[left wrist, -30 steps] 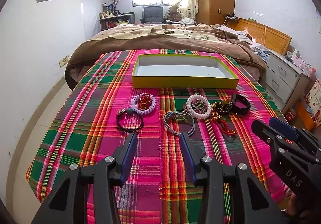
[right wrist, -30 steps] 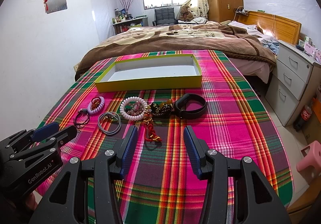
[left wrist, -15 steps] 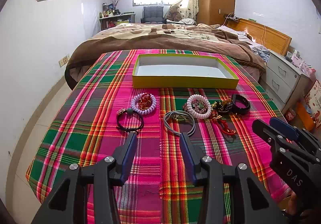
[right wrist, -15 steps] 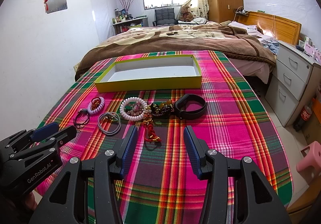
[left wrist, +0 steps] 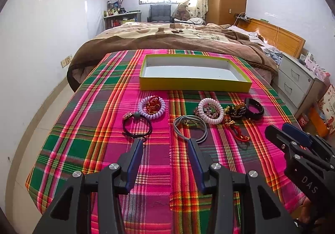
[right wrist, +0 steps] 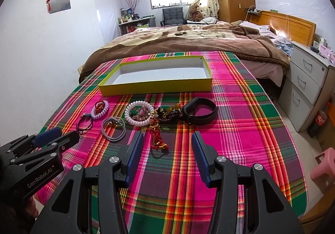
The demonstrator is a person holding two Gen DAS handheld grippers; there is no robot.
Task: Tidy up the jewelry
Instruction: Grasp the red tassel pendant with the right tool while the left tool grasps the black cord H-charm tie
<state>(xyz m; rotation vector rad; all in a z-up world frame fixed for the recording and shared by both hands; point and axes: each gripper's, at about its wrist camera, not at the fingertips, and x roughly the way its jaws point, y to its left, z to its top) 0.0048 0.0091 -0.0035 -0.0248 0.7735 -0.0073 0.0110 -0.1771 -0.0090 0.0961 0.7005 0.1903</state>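
Note:
Several pieces of jewelry lie in a row on the plaid cloth: a black cord bracelet (left wrist: 137, 126), a lilac coil ring (left wrist: 151, 107), a grey cord loop (left wrist: 190, 128), a pale pink coil bracelet (left wrist: 211, 113) (right wrist: 138, 116), dark beads (right wrist: 168, 114), a red tassel charm (right wrist: 158, 139) and a black band (right wrist: 200, 110). An empty yellow box (left wrist: 194, 85) (right wrist: 156, 87) stands behind them. My left gripper (left wrist: 165, 144) is open and empty, just short of the grey loop. My right gripper (right wrist: 167, 136) is open and empty, over the tassel.
A bed with a brown blanket (left wrist: 167, 39) lies beyond the table. White drawers (right wrist: 307, 87) and a pink stool (right wrist: 323, 163) stand to the right. A white wall (left wrist: 31, 45) is on the left.

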